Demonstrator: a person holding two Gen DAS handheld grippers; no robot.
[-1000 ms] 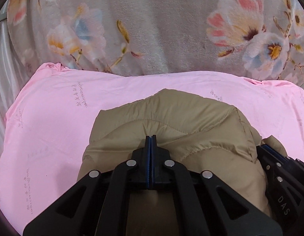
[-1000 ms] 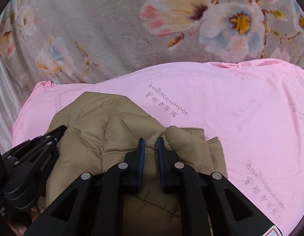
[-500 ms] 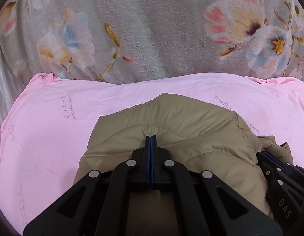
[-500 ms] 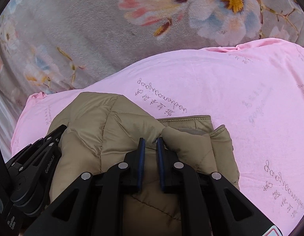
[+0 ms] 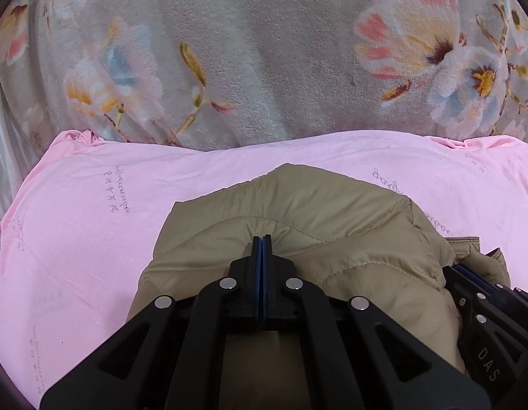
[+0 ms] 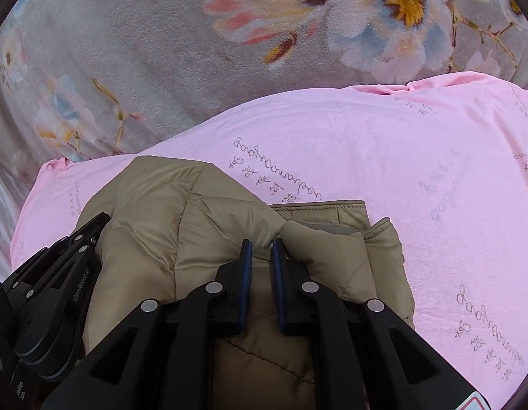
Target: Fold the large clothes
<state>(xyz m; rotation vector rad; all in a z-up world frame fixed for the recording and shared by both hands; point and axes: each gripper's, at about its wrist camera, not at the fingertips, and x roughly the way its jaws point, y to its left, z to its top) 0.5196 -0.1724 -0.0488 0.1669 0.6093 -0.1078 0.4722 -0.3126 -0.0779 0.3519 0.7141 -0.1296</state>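
A khaki quilted jacket (image 5: 315, 212) lies bunched on a pink sheet (image 5: 79, 239). My left gripper (image 5: 261, 241) is shut, its blue pads pinching a pucker of the jacket's fabric. My right gripper (image 6: 262, 246) is shut on a thicker fold of the jacket (image 6: 195, 218), with a narrow gap between its pads filled by cloth. The two grippers sit side by side: the right gripper (image 5: 460, 270) shows at the right edge of the left wrist view, and the left gripper (image 6: 100, 222) at the left of the right wrist view. A stitched jacket edge (image 6: 318, 206) lies flat to the right.
The pink sheet (image 6: 418, 171), printed with grey writing, spreads out on both sides of the jacket. Beyond it lies a grey fleece blanket with large flowers (image 5: 264, 51). A pale striped surface (image 5: 4, 157) shows at the far left.
Both grippers carried the jacket a little forward and down onto the pink sheet, then held still. The jacket's stitched edge came into view flat at the right.
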